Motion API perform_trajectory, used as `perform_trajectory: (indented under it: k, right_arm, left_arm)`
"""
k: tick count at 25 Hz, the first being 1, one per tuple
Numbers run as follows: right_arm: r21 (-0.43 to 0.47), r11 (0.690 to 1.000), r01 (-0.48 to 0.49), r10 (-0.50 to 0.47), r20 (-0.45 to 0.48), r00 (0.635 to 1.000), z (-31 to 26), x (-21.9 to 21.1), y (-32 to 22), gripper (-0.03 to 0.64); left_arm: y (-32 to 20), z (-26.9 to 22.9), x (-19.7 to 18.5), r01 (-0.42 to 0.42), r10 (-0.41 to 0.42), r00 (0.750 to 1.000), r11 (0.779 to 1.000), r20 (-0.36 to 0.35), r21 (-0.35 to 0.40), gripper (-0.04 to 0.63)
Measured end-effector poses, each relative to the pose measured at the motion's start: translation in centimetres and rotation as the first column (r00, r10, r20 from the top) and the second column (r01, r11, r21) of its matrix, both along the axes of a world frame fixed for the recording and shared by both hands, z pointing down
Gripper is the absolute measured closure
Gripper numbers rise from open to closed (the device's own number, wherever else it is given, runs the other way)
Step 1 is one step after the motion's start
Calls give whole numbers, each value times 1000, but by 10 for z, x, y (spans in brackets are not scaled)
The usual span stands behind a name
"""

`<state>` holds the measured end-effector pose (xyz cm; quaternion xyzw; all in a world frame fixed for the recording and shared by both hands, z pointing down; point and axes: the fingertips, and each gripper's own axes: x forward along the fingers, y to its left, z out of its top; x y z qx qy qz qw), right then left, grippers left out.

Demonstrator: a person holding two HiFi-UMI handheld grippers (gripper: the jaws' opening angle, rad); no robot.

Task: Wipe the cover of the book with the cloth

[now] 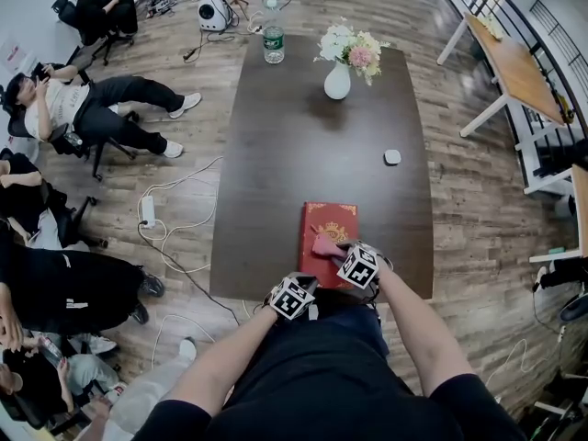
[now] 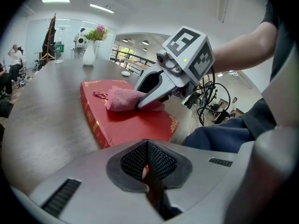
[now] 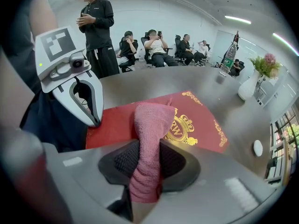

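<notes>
A red book (image 1: pixel 329 225) with a gold crest lies flat at the near edge of the dark table (image 1: pixel 303 136). My right gripper (image 1: pixel 338 252) is shut on a pink cloth (image 1: pixel 324 245), which rests on the book's cover. In the right gripper view the cloth (image 3: pixel 150 134) runs up between the jaws and folds over onto the book (image 3: pixel 196 125). My left gripper (image 1: pixel 306 283) is shut with nothing in it, and its tip (image 3: pixel 96 120) sits at the book's near left corner. The left gripper view shows the right gripper (image 2: pixel 156 91) pressing the cloth (image 2: pixel 122 100) onto the book (image 2: pixel 135 120).
A white vase of flowers (image 1: pixel 338 79) and a water bottle (image 1: pixel 274 40) stand at the table's far end. A small white object (image 1: pixel 392 157) lies right of the middle. Seated people (image 1: pixel 83 108) and floor cables (image 1: pixel 175 209) are to the left, and another table (image 1: pixel 519 72) to the right.
</notes>
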<state>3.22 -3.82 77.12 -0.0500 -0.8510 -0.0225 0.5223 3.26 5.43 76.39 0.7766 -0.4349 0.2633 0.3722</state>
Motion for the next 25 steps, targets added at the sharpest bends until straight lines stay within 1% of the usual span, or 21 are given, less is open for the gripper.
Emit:
perform_trajectory:
  k: [5,8,14,21,25]
  right_arm:
    - [1,1000,-10,10,3,1000,0,5,-2,495]
    - [0,1000,-20,20,6,1000,-1,8,-4,495]
    - [2,999,-43,43,12,999,0,15,-7,495]
    - [2,998,-62,62,11,998,-1,23,-10,495]
    - [2,997,-73,73,7,997,-4,28,-12,495]
  left_arm:
    - [0,1,1,-1,1,1000,1000,-3,13,600]
    - [1,-1,0,-2,2,1000,1000,-2,-2,600]
    - [0,5,-1,3,-3,1000,1000,2,15,600]
    - [2,5,-2,-2,2,1000,1000,6,3,600]
    - [0,2,-2,-4,4,1000,1000,-1,16,600]
